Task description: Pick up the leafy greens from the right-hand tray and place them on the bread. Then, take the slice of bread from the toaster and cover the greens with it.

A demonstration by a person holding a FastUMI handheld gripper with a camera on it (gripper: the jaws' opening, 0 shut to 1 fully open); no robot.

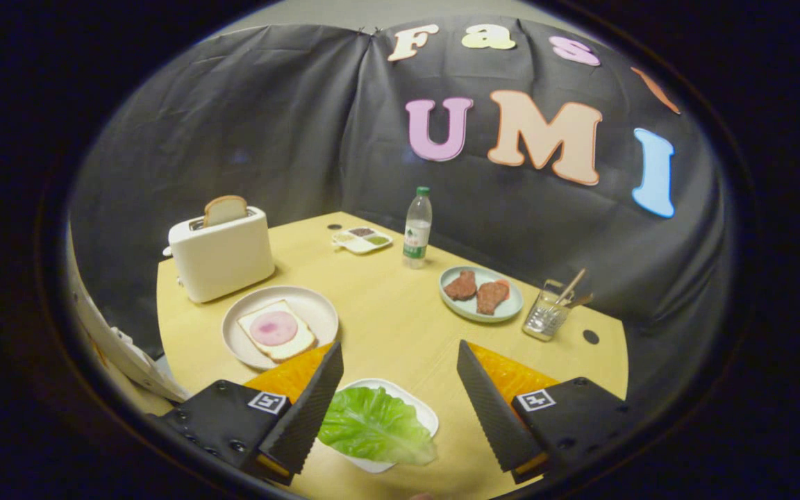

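On the pale wooden tabletop, a white box toaster held an upright tan bread slice. Right of it, a round cream plate carried bread with a pink ham round. The tool hung wide open, gripping nothing; between its fingers lay the green lettuce leaf on a white tray, its long axis slanting toward the right finger

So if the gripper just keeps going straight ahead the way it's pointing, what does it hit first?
Probably the bare table. The open gripper looks forward and down, with the leafy greens low between its fingers, nearer the left one. Farther on stands the water bottle, though depth is unclear.
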